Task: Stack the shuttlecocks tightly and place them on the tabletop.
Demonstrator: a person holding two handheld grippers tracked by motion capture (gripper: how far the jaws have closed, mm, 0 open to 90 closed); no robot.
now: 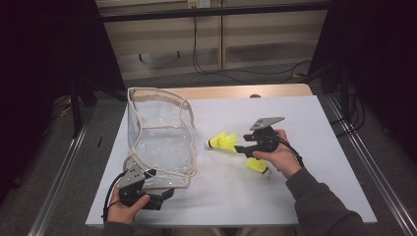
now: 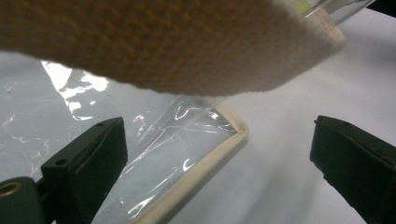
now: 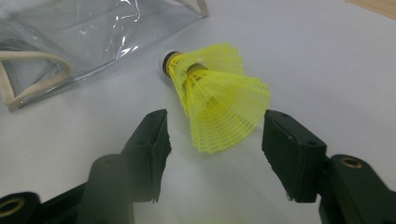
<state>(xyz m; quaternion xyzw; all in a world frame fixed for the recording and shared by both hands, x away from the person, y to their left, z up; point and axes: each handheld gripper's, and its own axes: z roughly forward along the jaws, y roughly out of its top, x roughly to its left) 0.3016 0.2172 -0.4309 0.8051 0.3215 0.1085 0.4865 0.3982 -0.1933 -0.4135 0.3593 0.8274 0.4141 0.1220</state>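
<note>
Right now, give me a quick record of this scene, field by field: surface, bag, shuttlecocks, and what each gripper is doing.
surface: white board on a table
bag: clear plastic bag, beige trim, mouth standing open
shuttlecocks: nested yellow shuttlecocks lying beside the bag; another yellow shuttlecock under the right hand
left gripper: open, jaws either side of the bag's bottom corner
right gripper: open, jaws flanking the shuttlecock skirt, pads not touching

A yellow mesh-skirted shuttlecock (image 3: 219,100) lies on its side on my white table top (image 1: 305,123), just right of the clear plastic bag (image 1: 160,142), cork end toward the bag. A second yellow shuttlecock (image 1: 256,165) lies farther right of the bag and nearer to me. The bag has cream fabric trim and stands slumped, mouth open upward.
</note>
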